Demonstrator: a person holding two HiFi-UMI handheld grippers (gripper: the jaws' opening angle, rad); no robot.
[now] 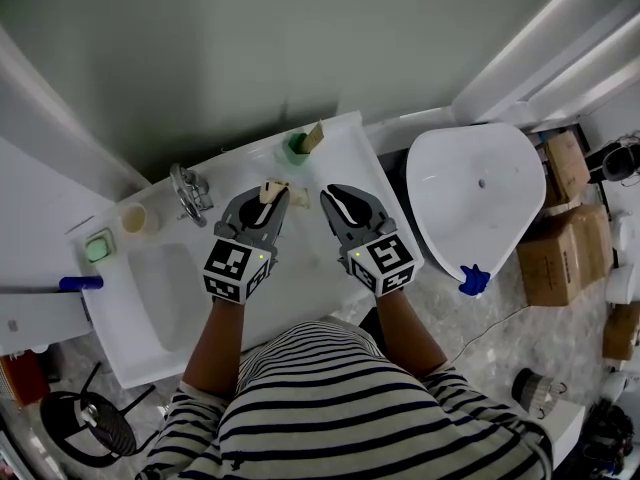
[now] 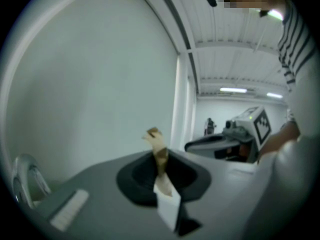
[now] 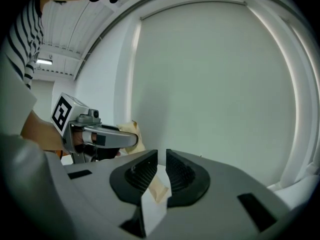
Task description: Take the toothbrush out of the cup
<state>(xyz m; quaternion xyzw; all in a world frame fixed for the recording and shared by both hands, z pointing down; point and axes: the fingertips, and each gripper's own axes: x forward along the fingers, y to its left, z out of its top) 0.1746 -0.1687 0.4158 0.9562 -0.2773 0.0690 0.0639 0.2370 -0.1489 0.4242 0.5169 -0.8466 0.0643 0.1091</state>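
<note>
A green cup (image 1: 296,147) stands at the far edge of the white counter (image 1: 345,133), and a tan toothbrush (image 1: 316,135) leans out of it. Both grippers hover side by side short of the cup and touch neither it nor the toothbrush. My left gripper (image 1: 274,204) (image 2: 161,170) is shut on a thin tan and white strip (image 2: 159,154) (image 1: 271,190) that juts past its tips. A similar flat white and tan piece (image 3: 156,186) is pinched in my right gripper (image 1: 335,202) (image 3: 161,164), which is shut; the head view hides that piece.
A chrome tap (image 1: 188,193) and the sink basin (image 1: 165,298) lie to the left, with a beige cup (image 1: 135,219) and a green soap dish (image 1: 98,246) beyond. A white fixture (image 1: 480,198) and cardboard boxes (image 1: 560,238) stand to the right. A wall is close behind the counter.
</note>
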